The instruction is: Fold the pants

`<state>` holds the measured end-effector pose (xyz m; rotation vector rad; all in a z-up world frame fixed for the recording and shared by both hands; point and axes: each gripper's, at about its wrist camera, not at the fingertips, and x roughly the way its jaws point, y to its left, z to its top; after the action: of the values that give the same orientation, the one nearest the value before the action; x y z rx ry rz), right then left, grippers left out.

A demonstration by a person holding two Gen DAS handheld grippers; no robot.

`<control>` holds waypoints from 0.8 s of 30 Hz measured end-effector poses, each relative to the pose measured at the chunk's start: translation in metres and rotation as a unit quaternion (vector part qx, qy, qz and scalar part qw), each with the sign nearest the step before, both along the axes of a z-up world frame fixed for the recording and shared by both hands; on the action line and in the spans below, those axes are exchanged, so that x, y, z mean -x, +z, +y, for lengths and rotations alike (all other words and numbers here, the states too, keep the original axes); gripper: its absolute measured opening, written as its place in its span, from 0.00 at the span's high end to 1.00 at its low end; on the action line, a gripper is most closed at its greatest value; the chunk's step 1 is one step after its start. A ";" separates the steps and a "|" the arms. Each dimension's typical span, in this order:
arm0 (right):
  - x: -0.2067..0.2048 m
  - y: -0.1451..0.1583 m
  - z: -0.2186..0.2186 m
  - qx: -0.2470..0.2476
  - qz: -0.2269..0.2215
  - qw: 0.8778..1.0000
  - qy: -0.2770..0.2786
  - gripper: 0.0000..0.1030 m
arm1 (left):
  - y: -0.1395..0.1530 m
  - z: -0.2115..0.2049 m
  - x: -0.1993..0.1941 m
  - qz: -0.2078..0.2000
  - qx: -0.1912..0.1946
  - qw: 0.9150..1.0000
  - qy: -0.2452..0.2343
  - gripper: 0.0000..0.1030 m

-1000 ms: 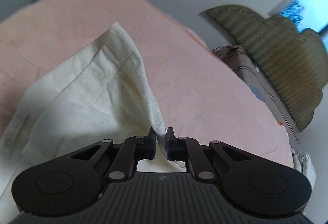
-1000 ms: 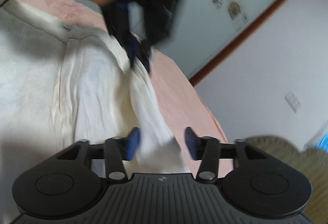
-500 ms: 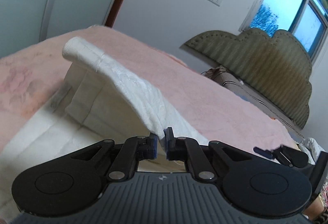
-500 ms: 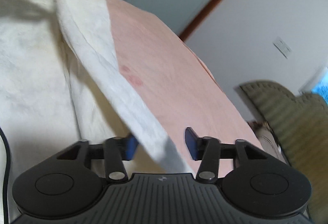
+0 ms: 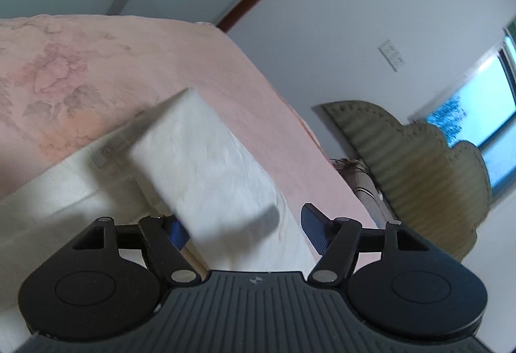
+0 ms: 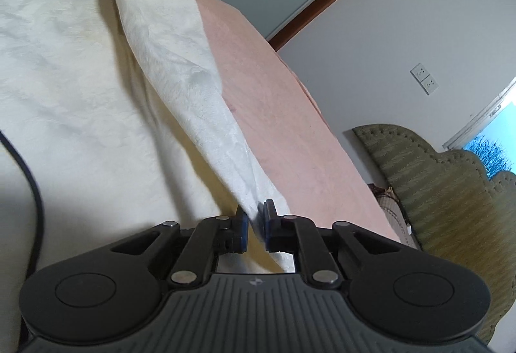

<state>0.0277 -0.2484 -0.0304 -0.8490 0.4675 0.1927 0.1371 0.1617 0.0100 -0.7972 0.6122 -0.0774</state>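
Cream textured cotton pants point(image 5: 206, 166) drape between my left gripper point(image 5: 243, 225)'s spread, released jaws over the pink floral bedspread point(image 5: 96, 62), while my right gripper point(image 6: 254, 224) clenches the raised fabric edge, probably to carry that fold across the flat remainder.

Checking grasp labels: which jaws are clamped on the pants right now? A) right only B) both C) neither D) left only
A: the right gripper pinches the pants edge between nearly closed jaws, while the left gripper has its jaws spread wide around the fabric.
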 end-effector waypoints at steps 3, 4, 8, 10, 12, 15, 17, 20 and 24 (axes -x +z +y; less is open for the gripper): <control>0.005 -0.001 -0.001 -0.005 -0.007 1.000 -0.003 0.91 | 0.001 0.003 -0.006 0.016 -0.001 1.000 -0.005 0.74; 0.007 -0.002 -0.001 -0.008 -0.016 1.000 -0.006 0.91 | 0.001 0.004 -0.005 0.020 -0.004 1.000 -0.003 0.82; -0.005 -0.002 -0.003 -0.020 -0.015 0.999 -0.025 0.82 | 0.001 0.006 -0.001 0.019 -0.014 1.000 -0.007 0.95; -0.014 -0.001 -0.006 -0.027 -0.018 0.999 -0.038 0.82 | 0.003 0.005 -0.002 0.019 -0.018 1.000 -0.009 0.96; -0.020 0.003 -0.010 -0.042 -0.014 0.998 -0.051 0.83 | 0.005 0.006 0.000 0.015 -0.017 1.000 -0.012 0.97; -0.005 0.012 -0.004 -0.046 -0.024 0.998 -0.048 0.91 | 0.012 0.011 0.007 0.001 -0.024 1.000 -0.016 0.97; 0.014 0.017 0.003 -0.036 -0.031 0.998 -0.041 0.92 | 0.015 0.016 0.015 -0.006 -0.028 0.999 -0.021 0.97; 0.044 0.028 0.011 -0.042 -0.034 0.998 -0.038 0.92 | 0.015 0.028 0.027 -0.003 -0.014 0.999 -0.034 0.97; 0.087 0.039 0.026 -0.058 -0.029 0.997 -0.030 0.92 | 0.013 0.040 0.049 0.004 -0.014 0.999 -0.043 0.97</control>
<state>-0.0591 -0.2228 0.0089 -0.7249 0.4229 0.1384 0.0881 0.2020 0.0226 -0.7440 0.6536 -0.1433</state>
